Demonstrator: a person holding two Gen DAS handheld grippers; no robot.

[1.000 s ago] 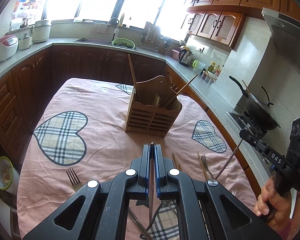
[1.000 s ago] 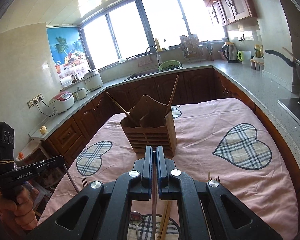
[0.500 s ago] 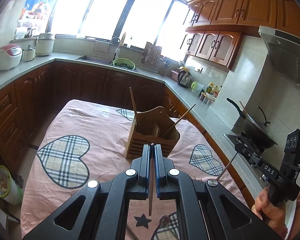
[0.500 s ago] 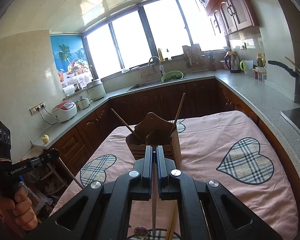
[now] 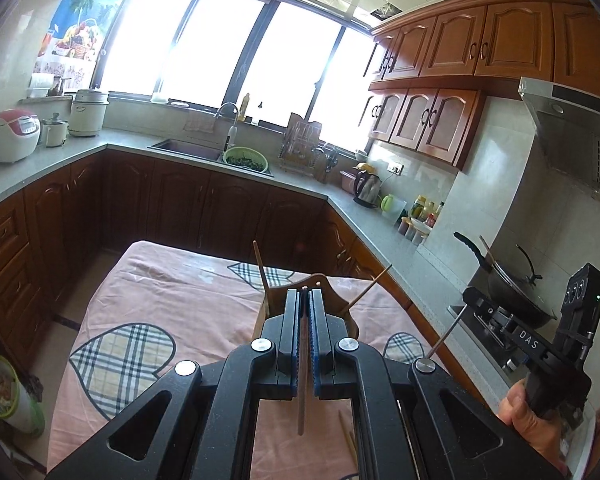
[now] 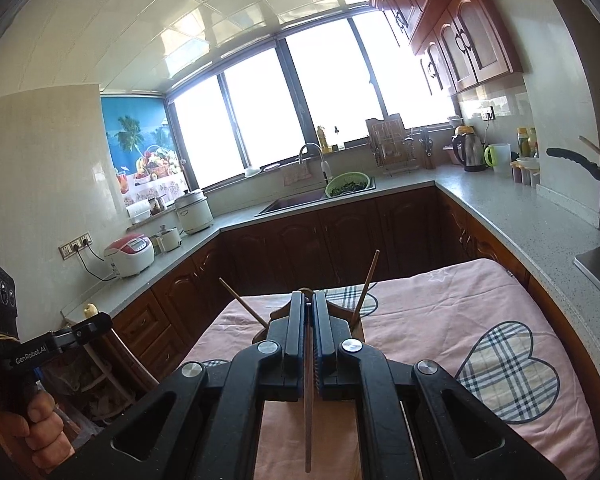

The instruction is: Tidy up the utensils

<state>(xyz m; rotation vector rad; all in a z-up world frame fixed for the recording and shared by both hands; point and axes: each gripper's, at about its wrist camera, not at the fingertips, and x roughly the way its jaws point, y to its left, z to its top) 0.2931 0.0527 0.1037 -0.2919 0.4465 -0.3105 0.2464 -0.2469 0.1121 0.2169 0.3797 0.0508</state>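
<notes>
The left tool (image 5: 304, 294) was clamped on a wooden chopstick (image 5: 301, 408), and the right tool (image 6: 308, 298) was clamped on a darker chopstick (image 6: 308, 420). Each stick ran lengthwise between the closed pads, parallel to the fingers, its free end hanging back toward the camera above the desk (image 5: 172, 280) with its pink, plaid-heart cloth. Both tools pointed at the wooden utensil holder (image 5: 320, 282) standing on the desk, mostly hidden behind the fingers. Two more chopsticks (image 6: 365, 288) stood in the holder, leaning outward to opposite sides with their tips up. In the left wrist view, another loose stick (image 5: 346, 434) lay on the cloth below the tool, angled diagonally.
</notes>
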